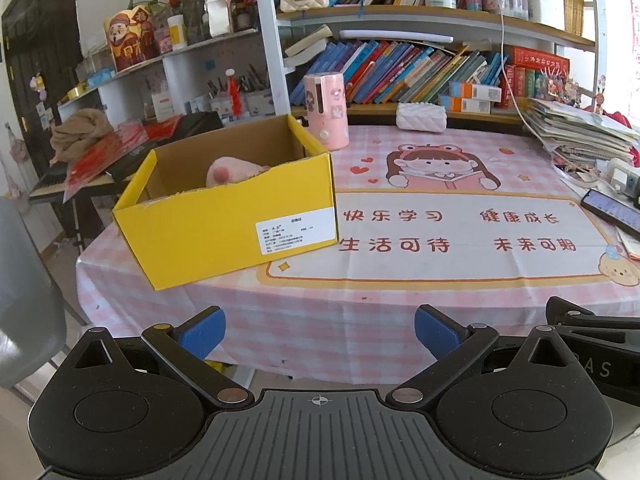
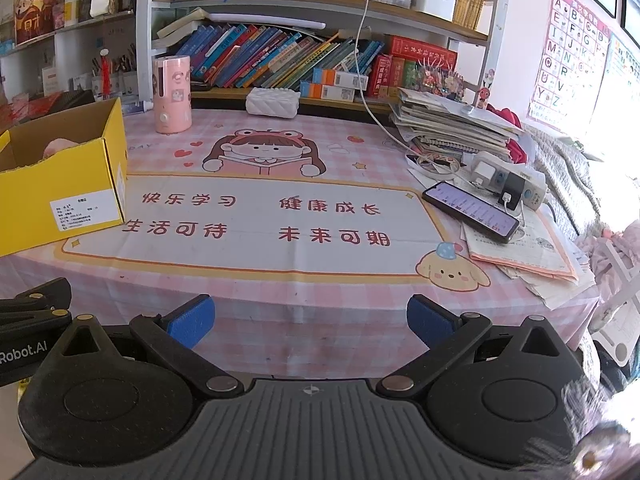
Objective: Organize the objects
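An open yellow cardboard box (image 1: 228,228) stands on the left of the pink checked tablecloth (image 1: 360,312); it also shows at the left edge of the right wrist view (image 2: 60,196). A pink plush toy (image 1: 234,170) lies inside it, partly hidden by the box wall. My left gripper (image 1: 320,332) is open and empty, held at the table's near edge, short of the box. My right gripper (image 2: 310,320) is open and empty, also at the near edge, to the right of the box.
A pink cylindrical device (image 2: 172,94) and a white tissue box (image 2: 273,101) stand at the back. A phone (image 2: 470,210), a power strip (image 2: 508,186), loose papers (image 2: 524,252) and a stack of books (image 2: 452,124) fill the right side. Bookshelves (image 2: 280,60) stand behind.
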